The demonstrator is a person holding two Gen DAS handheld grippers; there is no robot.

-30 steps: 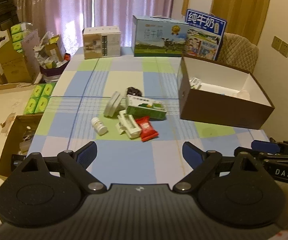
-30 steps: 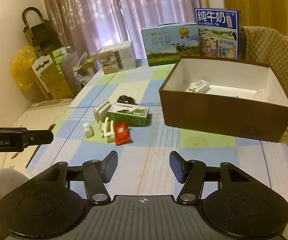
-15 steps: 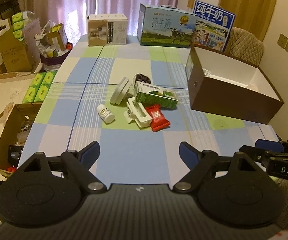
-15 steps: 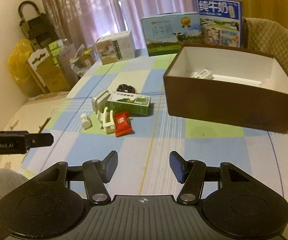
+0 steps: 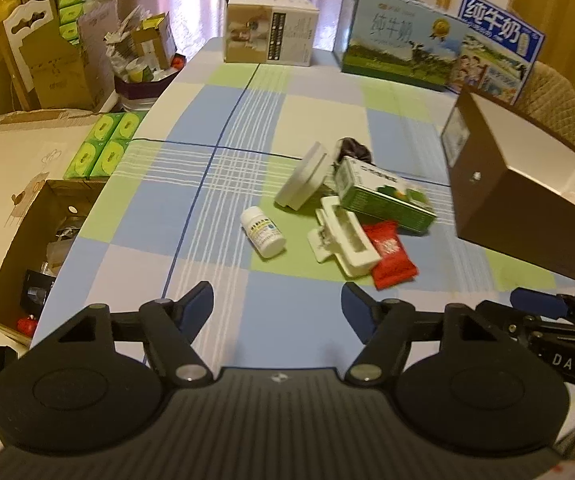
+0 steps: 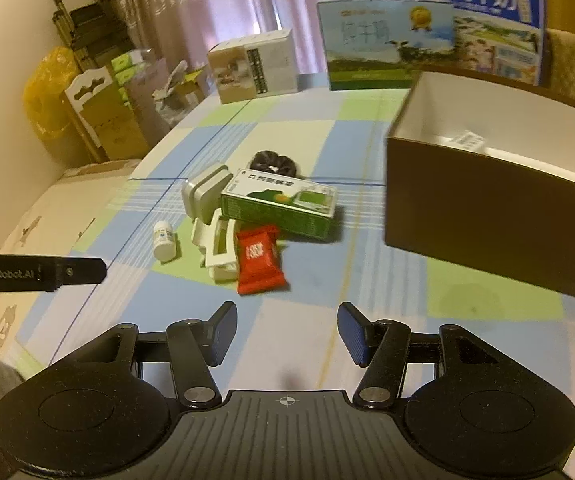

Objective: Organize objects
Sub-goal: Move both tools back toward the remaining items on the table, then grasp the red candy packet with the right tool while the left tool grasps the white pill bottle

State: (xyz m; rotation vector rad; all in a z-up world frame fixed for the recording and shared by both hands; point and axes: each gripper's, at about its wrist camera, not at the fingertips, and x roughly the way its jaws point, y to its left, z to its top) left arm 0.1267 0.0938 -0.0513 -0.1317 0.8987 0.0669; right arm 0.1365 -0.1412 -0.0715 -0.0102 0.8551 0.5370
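Only rightward — carton (image 6: 467, 141) inside box (image 6: 487, 196)

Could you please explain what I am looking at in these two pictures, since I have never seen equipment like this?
There is no robot here: a person carries a two-fingered tool in each hand, with a wide-angle camera on each looking forward along its fingers. One picture comes from the left hand-held gripper, the other from the right hand-held gripper. Both are open and hold nothing. On the checked tablecloth lies a small pile: a white pill bottle, a red snack packet, a green carton, a white clip, a round white case and something dark behind. To the right stands an open brown box, presumably where these go.
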